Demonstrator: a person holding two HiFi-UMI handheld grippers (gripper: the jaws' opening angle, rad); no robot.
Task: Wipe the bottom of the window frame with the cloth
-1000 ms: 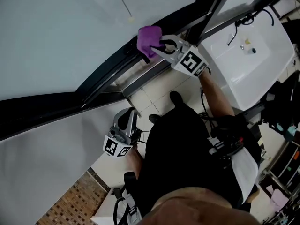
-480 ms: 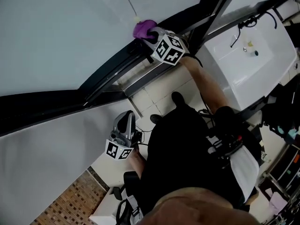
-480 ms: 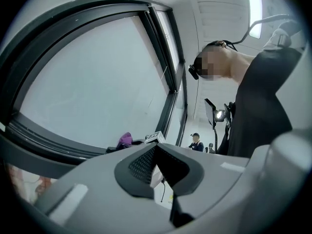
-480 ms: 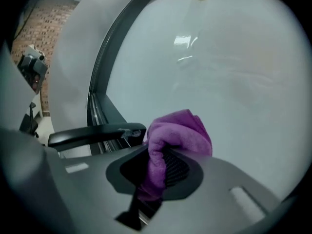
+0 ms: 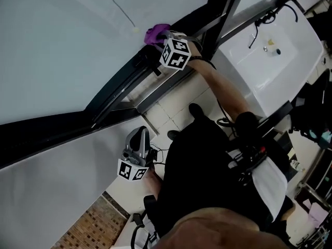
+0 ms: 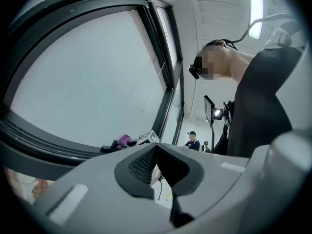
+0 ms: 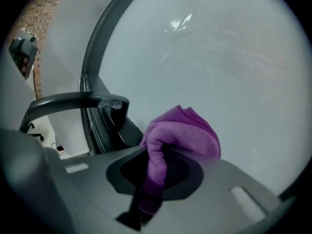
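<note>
A purple cloth (image 5: 156,33) presses against the dark bottom window frame (image 5: 122,84), right where the frame meets the glass. My right gripper (image 5: 163,37) is shut on the cloth, its marker cube just behind. In the right gripper view the cloth (image 7: 184,130) bunches out of the right gripper (image 7: 158,165), with the frame rail (image 7: 95,121) to its left. My left gripper (image 5: 139,135) hangs low beside the person's leg, away from the frame, pointing up. Its pads meet with nothing between them in the left gripper view (image 6: 156,153), where the cloth (image 6: 123,140) shows far off.
A white sink (image 5: 278,61) with a tap stands right of the frame. Pale floor tiles (image 5: 174,100) lie under the window, and a brick patch (image 5: 91,224) is at the lower left. A cord end (image 5: 136,29) hangs on the glass. Two people (image 6: 193,139) stand in the distance.
My right gripper has carried the cloth up and to the left onto the frame by the glass, turning its cube toward the camera. The left gripper has barely moved.
</note>
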